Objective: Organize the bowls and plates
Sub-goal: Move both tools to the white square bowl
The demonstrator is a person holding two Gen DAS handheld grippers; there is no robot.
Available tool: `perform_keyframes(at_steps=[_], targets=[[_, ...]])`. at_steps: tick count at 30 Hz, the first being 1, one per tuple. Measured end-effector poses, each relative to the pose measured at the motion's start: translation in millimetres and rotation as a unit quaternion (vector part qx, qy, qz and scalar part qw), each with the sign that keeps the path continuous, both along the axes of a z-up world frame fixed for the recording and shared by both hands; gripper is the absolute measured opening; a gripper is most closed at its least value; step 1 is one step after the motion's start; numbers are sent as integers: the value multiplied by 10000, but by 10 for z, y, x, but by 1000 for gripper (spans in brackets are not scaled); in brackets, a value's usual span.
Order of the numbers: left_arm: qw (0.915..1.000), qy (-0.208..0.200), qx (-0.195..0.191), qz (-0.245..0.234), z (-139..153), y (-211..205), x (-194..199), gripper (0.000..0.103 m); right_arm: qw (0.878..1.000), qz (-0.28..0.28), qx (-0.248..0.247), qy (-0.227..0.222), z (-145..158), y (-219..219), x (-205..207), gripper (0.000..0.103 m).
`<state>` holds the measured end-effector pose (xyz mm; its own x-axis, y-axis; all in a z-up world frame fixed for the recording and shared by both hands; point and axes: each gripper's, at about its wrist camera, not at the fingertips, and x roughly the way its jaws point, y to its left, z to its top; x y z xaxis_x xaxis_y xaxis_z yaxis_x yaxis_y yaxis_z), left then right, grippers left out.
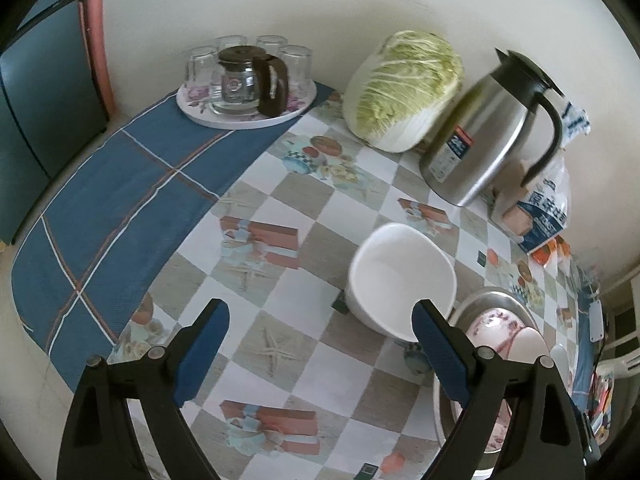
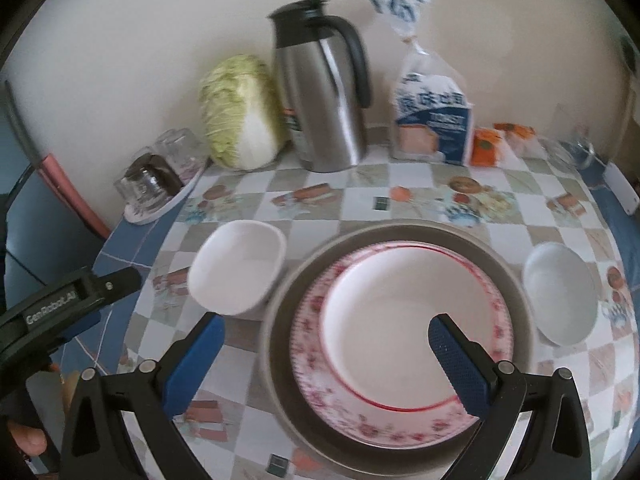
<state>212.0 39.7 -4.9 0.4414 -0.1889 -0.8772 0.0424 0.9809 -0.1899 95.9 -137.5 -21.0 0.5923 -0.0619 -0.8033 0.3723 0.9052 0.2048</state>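
The right gripper (image 2: 326, 338) hangs wide and empty over the floral plate (image 2: 400, 336), which sits in a metal tray (image 2: 516, 276). A square bowl (image 2: 238, 266) lies just left of the tray and a round bowl (image 2: 560, 290) just right. The left gripper (image 1: 320, 326), also wide and empty, has the square bowl just beyond its right finger.

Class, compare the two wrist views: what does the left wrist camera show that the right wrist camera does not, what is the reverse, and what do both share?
Only the left wrist view shows the glass coffee pot upright among its tumblers, and the blue plaid cloth's full spread.

Only the right wrist view shows the round white bowl, the whole floral plate inside the metal pan, and the left gripper's body.

Both show the square white bowl, napa cabbage, steel thermos jug and bread bag.
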Motion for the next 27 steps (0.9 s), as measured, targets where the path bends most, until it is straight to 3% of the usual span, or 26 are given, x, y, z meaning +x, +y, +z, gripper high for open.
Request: perform_keyframes(at_steps=[12,27], targets=[[9991,76,-157,384,-131,378,114,93,9979,539,109,-344,-6,452,279,103],[9968,56,-707,360,-373,345,377,93,9967,443,212,-643,-79,390,492,102]])
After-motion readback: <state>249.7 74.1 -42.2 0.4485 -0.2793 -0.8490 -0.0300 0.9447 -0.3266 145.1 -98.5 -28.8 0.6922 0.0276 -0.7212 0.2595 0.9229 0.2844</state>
